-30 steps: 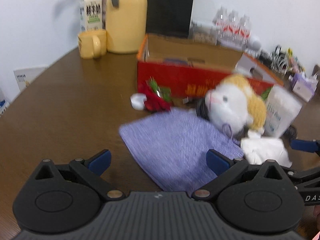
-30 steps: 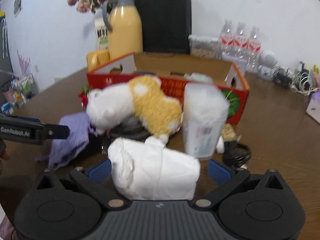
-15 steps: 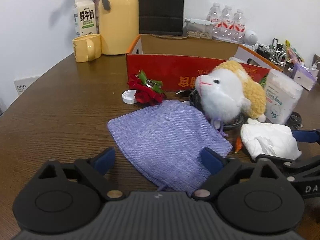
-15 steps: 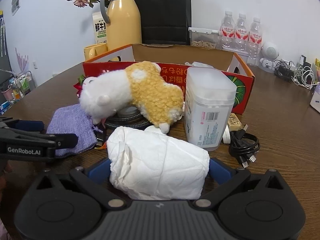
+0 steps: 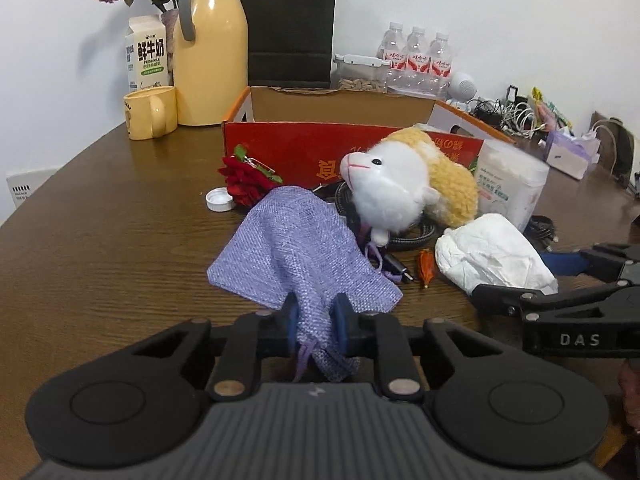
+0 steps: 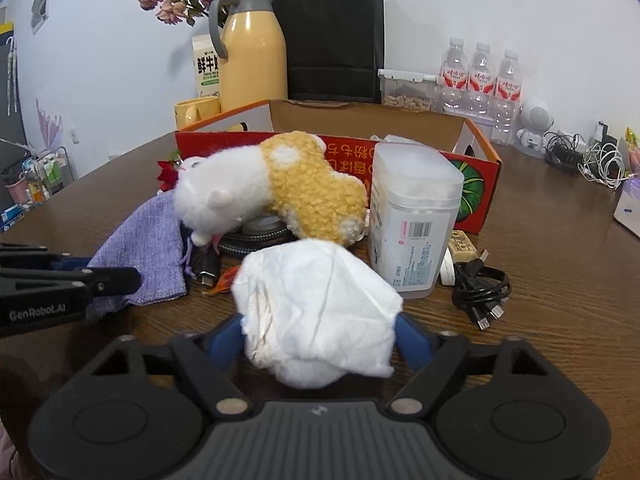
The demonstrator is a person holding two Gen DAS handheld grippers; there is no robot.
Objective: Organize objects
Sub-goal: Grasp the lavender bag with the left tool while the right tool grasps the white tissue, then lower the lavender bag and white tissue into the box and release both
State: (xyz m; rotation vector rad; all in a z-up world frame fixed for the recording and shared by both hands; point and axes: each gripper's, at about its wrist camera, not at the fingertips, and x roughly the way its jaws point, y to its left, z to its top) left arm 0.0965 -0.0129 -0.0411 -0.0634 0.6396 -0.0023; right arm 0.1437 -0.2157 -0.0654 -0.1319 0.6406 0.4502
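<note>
A purple woven pouch (image 5: 296,252) lies on the brown table (image 5: 100,240), its near end bunched between the blue pads of my left gripper (image 5: 316,320), whose jaws are closing and press on it. A crumpled white tissue wad (image 6: 316,304) sits squeezed between the fingers of my right gripper (image 6: 318,340), whose jaws are also closing. Behind both lie a white and yellow plush toy (image 6: 280,192) and an open red cardboard box (image 5: 280,152). In the left wrist view the right gripper (image 5: 520,280) flanks the tissue wad (image 5: 492,256).
A clear plastic tub (image 6: 412,220) and a black cable (image 6: 480,288) stand right of the tissue. A red rose (image 5: 244,184) and a white cap (image 5: 219,200) lie by the box. A yellow jug (image 5: 212,60), mug (image 5: 150,114) and water bottles (image 6: 480,80) line the back.
Both grippers stood wide open before. The left has advanced and closed on the pouch's near end, bunching it. The right jaws have narrowed onto the tissue wad.
</note>
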